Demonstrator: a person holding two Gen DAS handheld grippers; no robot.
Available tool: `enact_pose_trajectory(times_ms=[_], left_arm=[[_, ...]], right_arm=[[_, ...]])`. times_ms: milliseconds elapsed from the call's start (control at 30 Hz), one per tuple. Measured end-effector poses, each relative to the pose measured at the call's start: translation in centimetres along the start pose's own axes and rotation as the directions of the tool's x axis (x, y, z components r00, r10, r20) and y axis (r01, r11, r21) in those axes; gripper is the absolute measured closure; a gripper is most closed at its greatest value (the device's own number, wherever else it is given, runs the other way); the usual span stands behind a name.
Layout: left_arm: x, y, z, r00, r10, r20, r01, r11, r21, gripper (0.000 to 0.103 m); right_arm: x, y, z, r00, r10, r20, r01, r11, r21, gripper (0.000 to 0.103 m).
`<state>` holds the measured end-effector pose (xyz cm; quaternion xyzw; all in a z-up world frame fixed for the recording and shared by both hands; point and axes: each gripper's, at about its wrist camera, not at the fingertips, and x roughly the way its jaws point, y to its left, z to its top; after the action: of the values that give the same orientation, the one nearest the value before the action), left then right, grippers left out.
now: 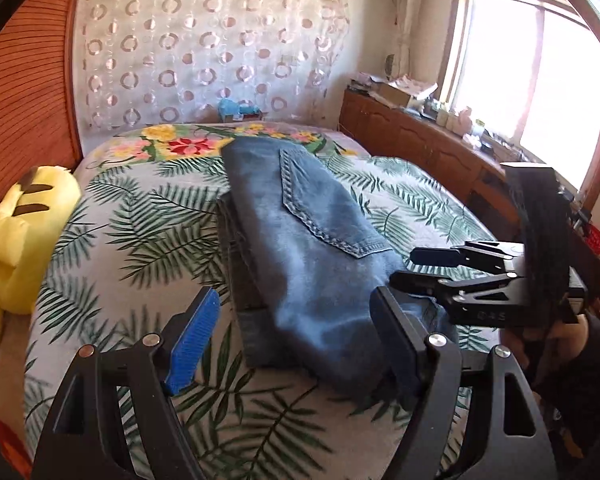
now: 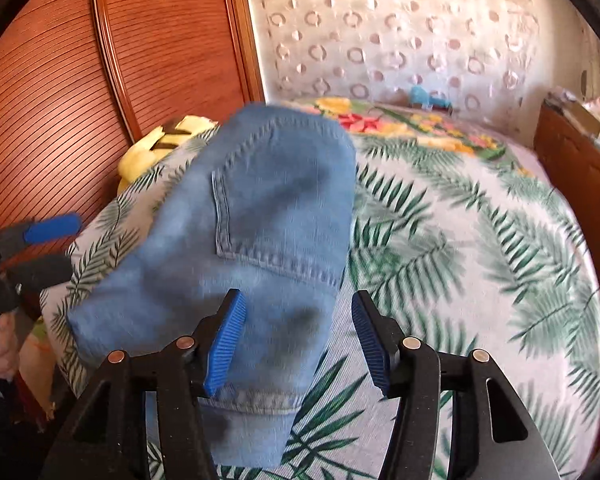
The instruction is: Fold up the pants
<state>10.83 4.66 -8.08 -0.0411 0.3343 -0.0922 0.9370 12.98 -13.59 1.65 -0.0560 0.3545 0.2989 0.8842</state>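
Left wrist view: folded blue denim pants (image 1: pixel 300 240) lying on palm-leaf-print bed (image 1: pixel 120 220); left gripper (image 1: pixel 292 320) wide apart, empty; right gripper (image 2: pixel 298 336) parted, gripping nothing.

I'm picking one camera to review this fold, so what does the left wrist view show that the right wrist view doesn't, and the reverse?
Only the left wrist view shows the window and the whole yellow plush toy. Only the right wrist view shows the wide wooden slatted panels and the person's hand holding the left tongs. Both show the folded jeans on the leaf-print bedspread, the circle-patterned curtain, and both tongs open, off the denim.
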Motion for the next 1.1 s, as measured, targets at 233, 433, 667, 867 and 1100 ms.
enact_pose_trajectory(times_ms=[233,433,667,867,1100], left_arm=[[4.0,1.6,-1.4,0.995,0.009,-0.102,-0.012,1.0,-0.029,0.025],[4.5,2.4,-1.9,0.992,-0.022,-0.128,0.017,0.999,-0.041,0.024],[4.4,2.3,-1.8,0.984,-0.086,-0.156,0.073,0.994,-0.086,0.038],[4.3,2.0,-1.8,0.98,-0.116,-0.163,0.098,0.988,-0.118,0.045],[4.3,2.9,-1.6,0.978,-0.154,-0.141,0.125,0.972,-0.197,0.045]], right_arm=[[-0.1,-2.6,0.6,1.0,0.018,0.006,-0.018,0.999,0.028,0.038],[0.8,-4.9,3.5,1.0,-0.015,0.019,0.015,1.0,0.016,0.036],[5.3,-5.2,7.9,0.997,0.078,-0.011,-0.078,0.997,-0.012,0.031],[9.2,-5.9,10.9,0.994,0.094,-0.055,-0.095,0.995,-0.026,0.027],[13.6,-7.5,11.8,0.971,0.2,-0.132,-0.199,0.98,0.022,0.022]])
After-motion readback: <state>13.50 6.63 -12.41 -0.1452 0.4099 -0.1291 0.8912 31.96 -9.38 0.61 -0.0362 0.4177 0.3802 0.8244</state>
